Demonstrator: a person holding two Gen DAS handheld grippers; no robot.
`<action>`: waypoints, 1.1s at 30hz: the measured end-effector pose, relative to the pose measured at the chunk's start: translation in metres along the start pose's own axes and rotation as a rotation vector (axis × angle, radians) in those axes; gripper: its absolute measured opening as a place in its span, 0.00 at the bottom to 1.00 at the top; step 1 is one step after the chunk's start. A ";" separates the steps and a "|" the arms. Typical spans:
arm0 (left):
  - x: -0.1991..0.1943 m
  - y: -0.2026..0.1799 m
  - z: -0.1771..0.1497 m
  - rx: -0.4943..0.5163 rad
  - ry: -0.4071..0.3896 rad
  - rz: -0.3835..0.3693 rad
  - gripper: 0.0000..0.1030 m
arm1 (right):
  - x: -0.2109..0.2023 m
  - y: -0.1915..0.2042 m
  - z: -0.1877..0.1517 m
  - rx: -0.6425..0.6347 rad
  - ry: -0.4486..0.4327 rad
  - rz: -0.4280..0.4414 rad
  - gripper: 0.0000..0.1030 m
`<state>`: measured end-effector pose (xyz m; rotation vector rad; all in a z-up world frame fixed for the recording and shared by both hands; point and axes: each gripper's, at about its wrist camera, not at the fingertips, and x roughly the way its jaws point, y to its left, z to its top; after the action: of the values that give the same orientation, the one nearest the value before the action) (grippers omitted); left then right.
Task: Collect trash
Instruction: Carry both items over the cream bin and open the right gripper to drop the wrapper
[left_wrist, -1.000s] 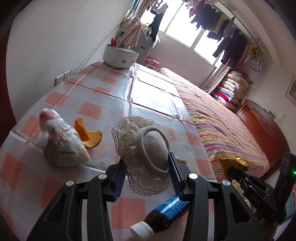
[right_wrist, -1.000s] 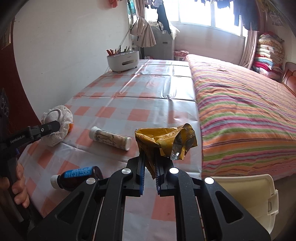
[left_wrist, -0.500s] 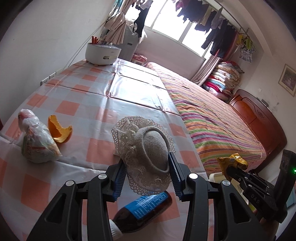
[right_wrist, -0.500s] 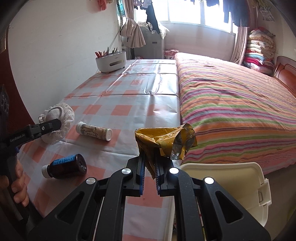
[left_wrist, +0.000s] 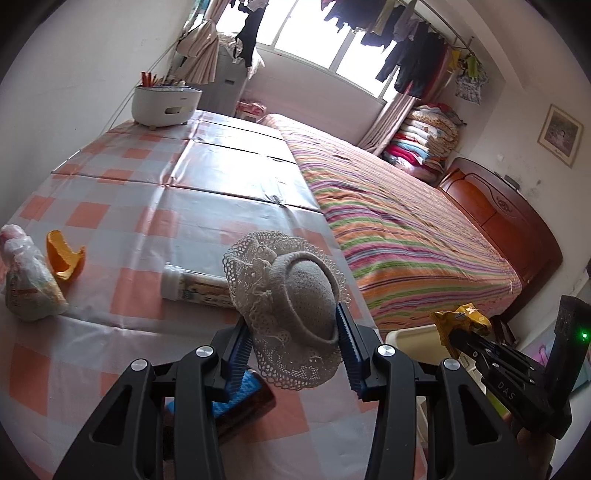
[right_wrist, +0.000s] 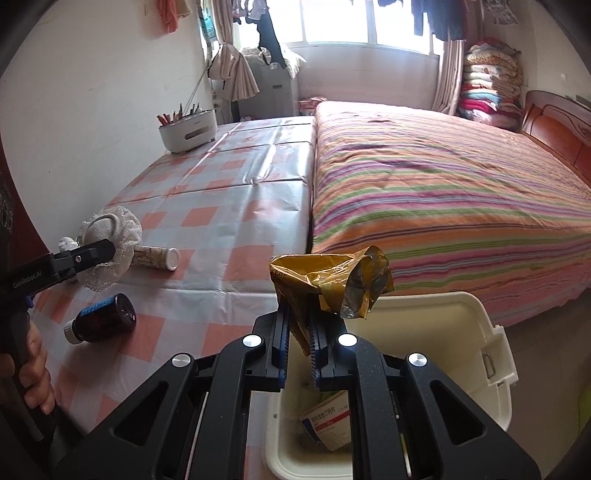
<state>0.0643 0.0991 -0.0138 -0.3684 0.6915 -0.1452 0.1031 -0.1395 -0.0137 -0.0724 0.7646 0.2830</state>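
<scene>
Both grippers loaded over the checkered table

Below our right gripper (right_wrist: 299, 332) sits the white bin (right_wrist: 436, 325); its jaws are pinched tight on a crumpled gold wrapper (right_wrist: 332, 280). Our left gripper (left_wrist: 293, 354) clamps a little lace-brimmed hat (left_wrist: 291, 295), with a dark bottle (left_wrist: 243, 398) under its jaws and a tube (left_wrist: 195, 286) just ahead.

one hat (left_wrist: 295, 299); two bottles (right_wrist: 101, 322)

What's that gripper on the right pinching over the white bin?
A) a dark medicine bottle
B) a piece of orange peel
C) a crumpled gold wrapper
C: the right gripper is shut on the crumpled gold wrapper, above the white bin.
</scene>
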 end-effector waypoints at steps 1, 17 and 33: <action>0.002 -0.004 -0.001 0.006 0.003 -0.006 0.41 | -0.001 -0.003 -0.001 0.006 0.000 -0.002 0.09; 0.028 -0.074 -0.024 0.126 0.074 -0.082 0.41 | -0.013 -0.043 -0.014 0.075 -0.009 -0.030 0.09; 0.050 -0.134 -0.050 0.244 0.140 -0.137 0.41 | -0.015 -0.082 -0.027 0.162 0.001 -0.041 0.09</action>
<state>0.0693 -0.0517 -0.0281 -0.1720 0.7768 -0.3841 0.0972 -0.2257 -0.0257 0.0642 0.7838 0.1812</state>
